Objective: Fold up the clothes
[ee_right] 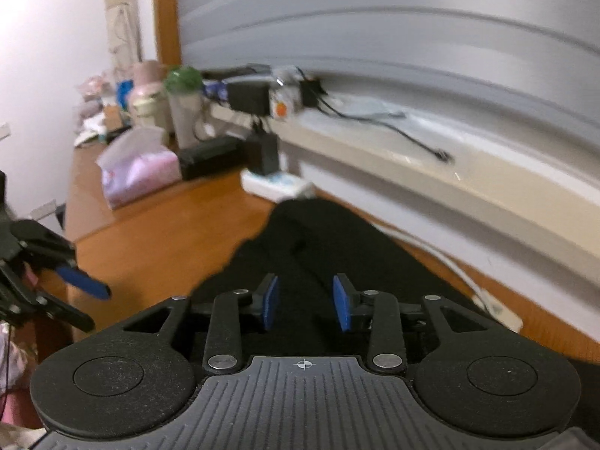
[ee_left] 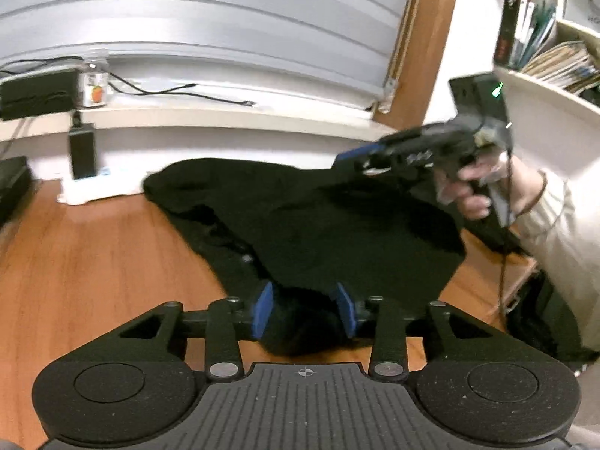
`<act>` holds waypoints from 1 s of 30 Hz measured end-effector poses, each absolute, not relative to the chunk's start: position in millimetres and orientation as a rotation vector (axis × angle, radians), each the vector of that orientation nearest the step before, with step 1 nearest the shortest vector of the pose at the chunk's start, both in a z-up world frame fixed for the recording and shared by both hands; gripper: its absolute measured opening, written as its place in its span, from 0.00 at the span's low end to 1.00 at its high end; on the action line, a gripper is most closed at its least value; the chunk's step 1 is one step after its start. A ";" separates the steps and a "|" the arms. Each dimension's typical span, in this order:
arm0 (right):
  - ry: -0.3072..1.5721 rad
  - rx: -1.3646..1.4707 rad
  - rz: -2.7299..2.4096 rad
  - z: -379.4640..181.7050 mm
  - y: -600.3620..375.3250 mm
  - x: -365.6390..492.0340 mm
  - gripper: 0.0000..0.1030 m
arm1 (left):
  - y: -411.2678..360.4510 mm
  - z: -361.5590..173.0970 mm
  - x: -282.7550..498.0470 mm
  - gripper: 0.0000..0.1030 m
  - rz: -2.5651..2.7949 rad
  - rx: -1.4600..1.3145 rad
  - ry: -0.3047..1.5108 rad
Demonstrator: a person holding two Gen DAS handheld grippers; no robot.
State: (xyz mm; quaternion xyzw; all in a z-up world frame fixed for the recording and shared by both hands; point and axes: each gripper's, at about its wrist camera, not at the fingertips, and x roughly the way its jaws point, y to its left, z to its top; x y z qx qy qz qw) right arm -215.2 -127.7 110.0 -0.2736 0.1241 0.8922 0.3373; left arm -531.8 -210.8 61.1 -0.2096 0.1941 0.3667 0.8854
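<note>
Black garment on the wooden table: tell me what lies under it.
The black garment rests on the orange-brown wooden table, bare around its edges. Anything beneath the cloth itself is covered and cannot be seen.

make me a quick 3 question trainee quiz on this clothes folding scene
1. True or false: the black garment lies on a wooden desk.
2. Multiple choice: the blue pads of the right gripper are A) pressed together, B) apart with only cloth beneath them, C) clamped on a cable.
3. Short answer: in the left wrist view, what sits between the fingertips of the left gripper?

Key: 1 true; 2 B; 3 a bunched fold of the black garment, with the pads apart beside it, not clearly pressing on it.
</note>
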 end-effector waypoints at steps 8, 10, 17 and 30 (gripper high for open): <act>0.344 -0.726 2.202 85.7 -123.4 -168.7 0.39 | -200.4 42.7 -509.1 0.48 0.688 -0.505 0.398; 0.362 -0.716 2.174 79.6 -121.3 -154.1 0.40 | -197.2 38.3 -501.2 0.44 0.706 -0.498 0.435; 0.386 -0.668 2.099 65.3 -121.1 -111.7 0.41 | -194.2 36.7 -504.7 0.07 0.816 -0.491 0.412; 0.351 -0.562 1.920 74.6 -132.5 8.7 0.47 | -203.2 77.6 -608.3 0.13 1.089 -0.487 0.457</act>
